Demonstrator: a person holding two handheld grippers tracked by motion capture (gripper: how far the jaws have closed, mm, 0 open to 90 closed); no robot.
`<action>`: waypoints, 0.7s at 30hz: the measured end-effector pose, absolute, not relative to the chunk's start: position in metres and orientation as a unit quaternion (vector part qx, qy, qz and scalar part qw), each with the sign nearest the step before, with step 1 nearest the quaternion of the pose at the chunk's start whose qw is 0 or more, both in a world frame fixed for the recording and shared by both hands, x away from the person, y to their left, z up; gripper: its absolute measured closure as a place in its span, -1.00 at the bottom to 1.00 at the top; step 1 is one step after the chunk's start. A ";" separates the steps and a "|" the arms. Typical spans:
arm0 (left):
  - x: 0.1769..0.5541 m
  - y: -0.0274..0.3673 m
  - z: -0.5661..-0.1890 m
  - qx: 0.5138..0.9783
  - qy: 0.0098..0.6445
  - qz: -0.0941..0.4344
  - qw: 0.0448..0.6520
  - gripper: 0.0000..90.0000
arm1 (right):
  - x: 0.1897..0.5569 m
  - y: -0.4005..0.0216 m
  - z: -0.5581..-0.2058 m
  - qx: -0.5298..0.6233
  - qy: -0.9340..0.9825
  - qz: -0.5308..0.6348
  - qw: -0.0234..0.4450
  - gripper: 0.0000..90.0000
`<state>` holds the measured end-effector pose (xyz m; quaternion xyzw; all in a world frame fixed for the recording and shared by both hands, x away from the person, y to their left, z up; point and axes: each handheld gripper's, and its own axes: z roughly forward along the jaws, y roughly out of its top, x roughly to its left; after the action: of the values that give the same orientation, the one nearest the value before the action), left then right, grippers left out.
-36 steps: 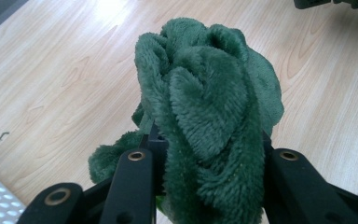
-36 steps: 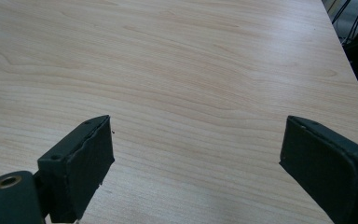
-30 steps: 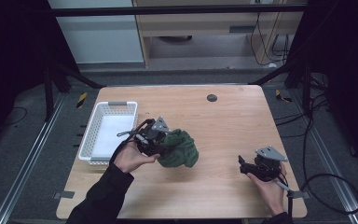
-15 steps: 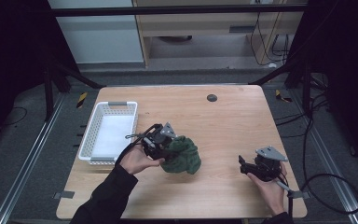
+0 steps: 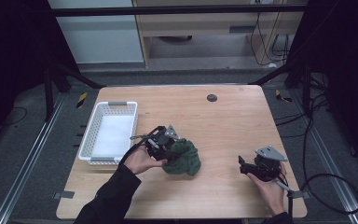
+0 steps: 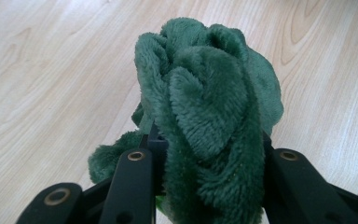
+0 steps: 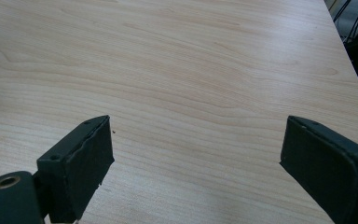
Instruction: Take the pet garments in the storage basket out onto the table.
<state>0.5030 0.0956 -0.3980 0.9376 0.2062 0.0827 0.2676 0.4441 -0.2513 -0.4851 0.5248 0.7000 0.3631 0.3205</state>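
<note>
The left gripper (image 5: pixel 170 150) is clenched on a bunched green cloth (image 5: pixel 182 157), which lies on the wooden table (image 5: pixel 223 121) just beside the white basket (image 5: pixel 109 135), on the side of the basket nearer the table's middle. In the left gripper view the cloth (image 6: pixel 209 116) bulges up between the two black jaws, pressed on both sides, with a loose fold hanging toward the table below it. The person's left hand (image 5: pixel 142 159) wraps the gripper body, close to the near corner of the basket, and a dark sleeve (image 5: pixel 109 198) runs from it to the table's near edge.

The right gripper (image 5: pixel 243 167) rests well apart from the basket, near the opposite side of the table, held in the person's right hand (image 5: pixel 270 189). In the right gripper view its jaws (image 7: pixel 193 154) stand wide and released, with bare wood between them.

A small dark round mark (image 5: pixel 211 97) sits on the table beyond the basket's far end, toward the table's far edge
</note>
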 end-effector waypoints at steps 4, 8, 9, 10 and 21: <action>0.503 0.092 -0.404 0.942 0.198 0.076 0.261 0.42 | 0.444 -0.251 -0.485 0.525 0.700 0.363 0.321 -0.80; 0.502 0.088 -0.409 0.944 0.195 0.073 0.256 0.42 | 0.444 -0.251 -0.485 0.524 0.700 0.363 0.321 -0.80; 0.503 0.088 -0.410 0.944 0.195 0.072 0.256 0.42 | 0.444 -0.251 -0.485 0.524 0.700 0.363 0.321 -0.80; 0.503 0.087 -0.410 0.944 0.194 0.072 0.256 0.41 | 0.444 -0.251 -0.485 0.524 0.700 0.363 0.320 -0.80; 0.506 0.084 -0.420 0.947 0.199 0.063 0.246 0.23 | 0.444 -0.251 -0.485 0.524 0.701 0.363 0.319 -0.80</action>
<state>0.5059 0.0840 -0.4205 0.9466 0.1986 0.0631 0.2462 0.4442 -0.2513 -0.4853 0.5242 0.7014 0.3625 0.3191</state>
